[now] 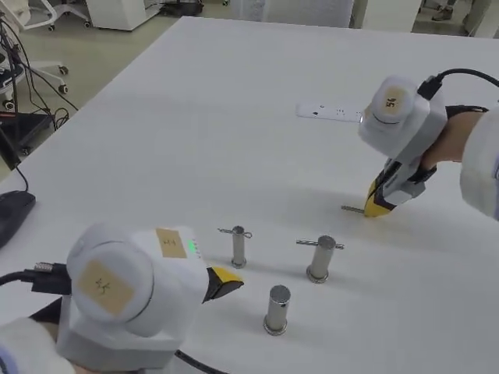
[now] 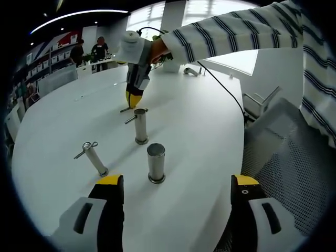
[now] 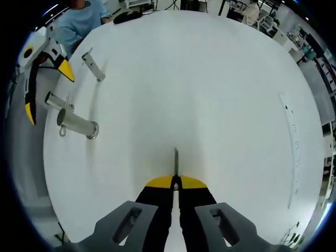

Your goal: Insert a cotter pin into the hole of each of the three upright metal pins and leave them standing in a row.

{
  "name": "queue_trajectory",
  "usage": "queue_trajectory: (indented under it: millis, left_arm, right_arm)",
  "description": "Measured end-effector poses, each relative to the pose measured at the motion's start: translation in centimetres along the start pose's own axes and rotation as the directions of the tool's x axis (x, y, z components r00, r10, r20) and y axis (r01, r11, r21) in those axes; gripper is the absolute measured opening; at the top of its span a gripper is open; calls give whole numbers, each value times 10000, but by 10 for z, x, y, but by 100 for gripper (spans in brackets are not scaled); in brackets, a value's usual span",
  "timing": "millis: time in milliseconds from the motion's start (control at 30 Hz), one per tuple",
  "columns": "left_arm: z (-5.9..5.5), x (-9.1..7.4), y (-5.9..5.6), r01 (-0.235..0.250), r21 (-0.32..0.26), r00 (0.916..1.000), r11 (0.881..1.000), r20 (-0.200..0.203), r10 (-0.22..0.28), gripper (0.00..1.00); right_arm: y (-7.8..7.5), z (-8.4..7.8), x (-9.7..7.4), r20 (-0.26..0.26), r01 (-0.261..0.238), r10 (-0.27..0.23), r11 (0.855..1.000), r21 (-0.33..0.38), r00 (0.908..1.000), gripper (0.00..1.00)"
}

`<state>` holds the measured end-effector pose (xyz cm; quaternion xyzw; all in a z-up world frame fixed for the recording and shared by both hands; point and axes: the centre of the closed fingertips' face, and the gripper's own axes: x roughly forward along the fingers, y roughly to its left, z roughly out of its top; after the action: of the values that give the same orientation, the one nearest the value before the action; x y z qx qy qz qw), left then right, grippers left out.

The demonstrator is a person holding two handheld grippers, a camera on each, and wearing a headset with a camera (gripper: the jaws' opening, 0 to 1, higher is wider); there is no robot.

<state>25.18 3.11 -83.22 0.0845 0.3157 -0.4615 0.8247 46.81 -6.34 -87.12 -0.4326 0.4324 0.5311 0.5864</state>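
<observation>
Three upright metal pins stand on the white table [image 1: 195, 140]. The far-left pin [image 1: 239, 247] and the right pin [image 1: 320, 259] each carry a cotter pin through the top. The nearest pin [image 1: 276, 309] has a bare top; in the left gripper view it [image 2: 156, 163] stands just ahead of my open left gripper [image 2: 177, 184], with nothing between the jaws. Down on the table right of the pins, my right gripper [image 1: 376, 204] is shut on a loose cotter pin [image 1: 352, 208]. That cotter pin [image 3: 176, 160] sticks out from the right gripper's [image 3: 176, 181] closed tips.
A white power strip [image 1: 331, 112] lies flat at the far side of the table. A black object [image 1: 12, 210] and a cable sit at the left edge. Office chairs and floor lie beyond the table's far left edge.
</observation>
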Motion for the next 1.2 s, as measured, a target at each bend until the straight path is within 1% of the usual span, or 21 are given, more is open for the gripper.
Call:
queue_trajectory:
  millis: [67,167,233,300,367,433,600,667,733,767,867,1067,1133,1200]
  left_arm:
    - [0,1,0,-11,68,10000,10000,-49,11,83]
    - [0,2,0,-9,96,10000,10000,-74,9,82]
    - [0,2,0,-23,164,9999,9999,-126,25,81]
    - [-1,3,-1,1,176,9998,9998,-197,2,81]
    - [-1,2,-1,15,192,9997,9998,-229,-10,80]
    - [-1,1,-2,20,183,9997,9998,-249,-16,80]
    - [0,-2,-2,-34,152,9998,9999,-189,37,79]
    - [1,-3,-1,-103,196,9998,9998,-172,106,79]
    - [3,-5,-1,-134,187,9998,9997,-118,137,79]
    - [4,-6,-1,-157,191,9999,9997,-67,158,79]
    - [6,-8,0,-229,203,9997,9995,-29,229,79]
    - [6,-10,0,-303,187,9995,9994,29,302,78]
    - [6,-11,2,-358,118,9993,9993,49,358,78]
    - [7,-14,3,-421,20,9990,9991,157,420,77]
  right_arm:
    - [1,0,-1,58,85,-85,9999,114,9999,3]
    - [0,-1,0,178,323,-322,9995,-28,9993,3]
    - [-1,-1,-1,176,627,-625,9979,-143,9979,3]
    - [-1,-2,-3,146,825,-822,9964,-185,9965,2]
    - [0,-1,-7,132,1027,-1022,9940,-376,9947,2]
    - [4,0,-11,220,1008,-999,9938,-459,9948,2]
    - [10,1,-23,494,1263,-1230,9895,-705,9912,2]
    - [11,0,-28,556,1339,-1303,9887,-672,9899,2]
    - [12,0,-32,598,1432,-1403,9885,-485,9883,2]
    - [14,0,-35,760,1508,-1469,9873,-490,9862,2]
    - [20,-1,-41,958,1641,-1584,9850,-542,9827,2]
    - [29,-6,-48,1197,1842,-1763,9811,-586,9770,2]
    - [32,-6,-52,1266,1964,-1865,9780,-710,9743,2]
    - [38,-5,-59,1378,2109,-1983,9739,-837,9704,2]
